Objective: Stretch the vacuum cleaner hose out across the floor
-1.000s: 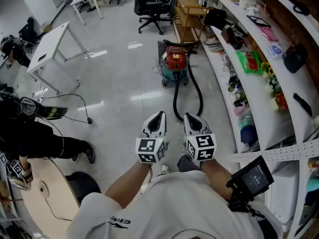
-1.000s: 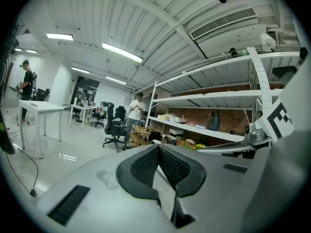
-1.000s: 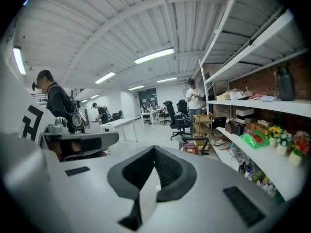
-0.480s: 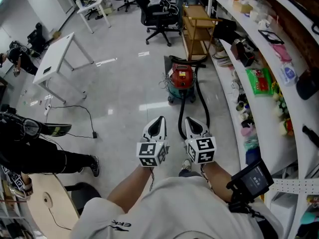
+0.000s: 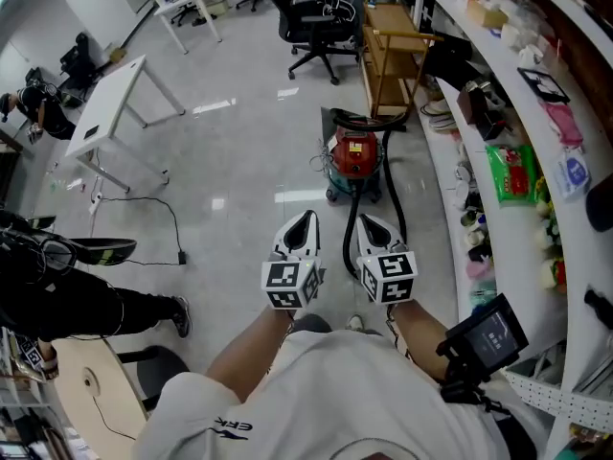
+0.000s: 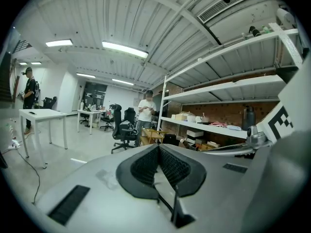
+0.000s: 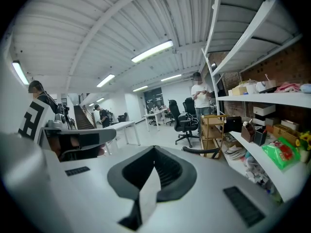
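Your L claw & R claw are both pressed together, empty, near the vacuum cleaner, hose looped beside it.

The head camera is looking steeply down past the person's chest at the floor and shelves. The cameras on the left gripper and right gripper are looking closely along their jaws, nearly level. All three are sharing the black chair.

Open floor toward 11 o'clock
Vacuum and hose block 12; shelves wall 2 to 3; table at 10; cable at 9.
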The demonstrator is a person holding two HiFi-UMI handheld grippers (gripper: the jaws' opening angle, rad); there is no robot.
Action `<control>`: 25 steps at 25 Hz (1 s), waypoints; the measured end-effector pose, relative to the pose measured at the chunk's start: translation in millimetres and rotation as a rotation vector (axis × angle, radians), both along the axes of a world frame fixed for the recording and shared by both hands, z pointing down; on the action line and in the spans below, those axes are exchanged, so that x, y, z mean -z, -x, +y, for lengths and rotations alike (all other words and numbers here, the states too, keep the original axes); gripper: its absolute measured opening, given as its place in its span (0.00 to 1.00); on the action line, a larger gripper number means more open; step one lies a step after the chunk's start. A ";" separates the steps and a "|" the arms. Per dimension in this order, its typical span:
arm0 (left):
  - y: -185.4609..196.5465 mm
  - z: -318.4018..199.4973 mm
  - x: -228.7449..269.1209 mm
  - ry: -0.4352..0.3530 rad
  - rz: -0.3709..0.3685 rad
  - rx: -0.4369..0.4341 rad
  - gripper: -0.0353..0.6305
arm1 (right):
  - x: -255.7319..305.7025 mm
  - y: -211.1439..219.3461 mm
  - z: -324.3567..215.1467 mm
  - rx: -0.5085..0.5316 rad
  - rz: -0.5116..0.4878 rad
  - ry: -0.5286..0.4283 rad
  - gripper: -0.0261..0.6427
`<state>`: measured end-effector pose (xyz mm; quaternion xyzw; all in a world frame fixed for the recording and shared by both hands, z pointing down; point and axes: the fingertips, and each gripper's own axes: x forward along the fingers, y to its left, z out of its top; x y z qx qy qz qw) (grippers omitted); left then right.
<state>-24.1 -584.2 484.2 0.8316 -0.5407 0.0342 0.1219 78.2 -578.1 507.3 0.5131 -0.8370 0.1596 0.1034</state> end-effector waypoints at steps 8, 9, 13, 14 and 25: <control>15.0 -78.1 -24.5 0.027 0.018 -0.019 0.06 | -22.6 6.0 -71.3 -0.036 0.030 0.031 0.04; 18.2 -90.5 -27.4 0.031 0.022 -0.028 0.06 | -25.4 8.4 -81.9 -0.046 0.036 0.035 0.04; 29.2 -144.1 -36.3 0.045 0.028 -0.069 0.06 | -33.9 17.6 -128.8 -0.088 0.061 0.054 0.04; 32.4 -157.5 -38.0 0.048 0.027 -0.080 0.06 | -35.3 20.5 -140.7 -0.097 0.069 0.057 0.04; 91.5 -273.1 -65.4 0.074 -0.018 -0.186 0.06 | -55.7 70.1 -245.0 -0.178 0.154 0.094 0.04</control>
